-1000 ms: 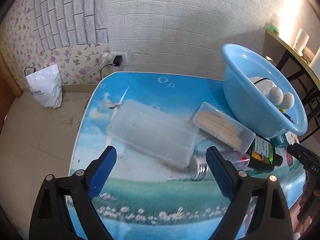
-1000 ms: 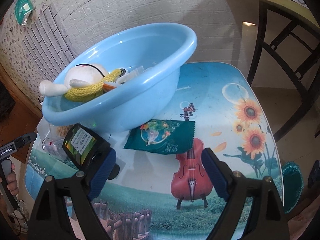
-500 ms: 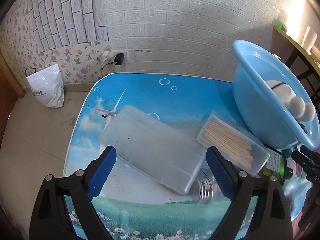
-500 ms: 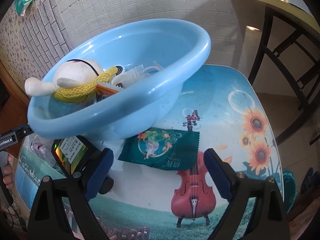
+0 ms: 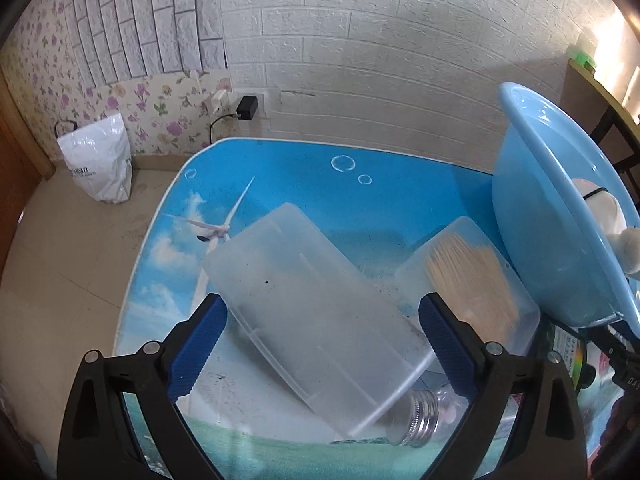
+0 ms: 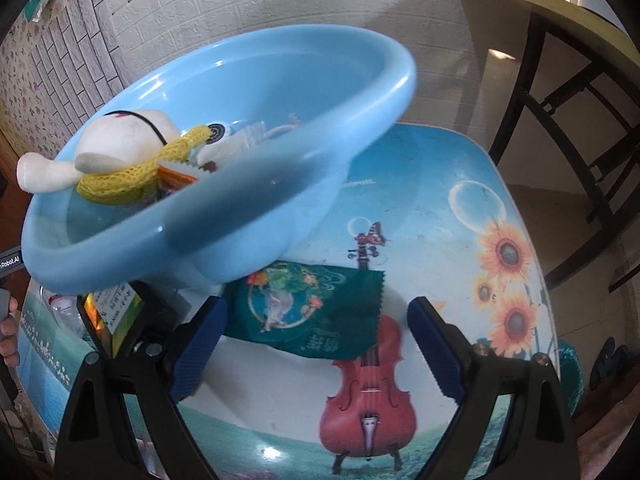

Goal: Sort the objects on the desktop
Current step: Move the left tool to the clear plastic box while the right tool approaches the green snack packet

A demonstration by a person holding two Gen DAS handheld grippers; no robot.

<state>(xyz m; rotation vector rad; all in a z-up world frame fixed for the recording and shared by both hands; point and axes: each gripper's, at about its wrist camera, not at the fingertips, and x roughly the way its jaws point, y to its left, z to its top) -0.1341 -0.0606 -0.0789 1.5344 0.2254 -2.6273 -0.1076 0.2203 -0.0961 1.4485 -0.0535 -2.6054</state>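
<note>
A frosted, translucent plastic storage box [image 5: 316,316], long and rectangular with rounded corners, is seen lying flat and slantwise on the glossy printed table [image 5: 280,168], its near corner resting over a small clear bottle with a ribbed metal screw cap [image 5: 416,420]. Just to its right a smaller clear plastic box [image 5: 472,280] packed with thin pale wooden sticks is set, touching or nearly touching the smooth sky-blue plastic basin [image 6: 248,184], which is round, thick-rimmed and tilted. Inside the basin a white plush toy [image 6: 120,148] wrapped in a yellow knitted scarf [image 6: 132,176] is held, along with small items too jumbled to be told apart. Under the basin's near edge a dark green foil sachet [image 6: 312,312], crinkled and serrated along its right edge, is laid on the table's violin print, and to its left a dark bottle with a shiny label [image 6: 108,312] is partly hidden. The left gripper [image 5: 320,332] is held over the frosted box with its ribbed blue pads [image 5: 200,340] wide apart (they have just been opening further), and nothing is pressed by them. The right gripper [image 6: 316,344] is likewise spread wide above the sachet, having also been opening, with nothing clamped. Behind the table a white embossed brick-pattern wall [image 5: 360,60], a floral wallpaper strip and a crumpled white plastic bag [image 5: 100,160] on the tiled floor are visible.
</note>
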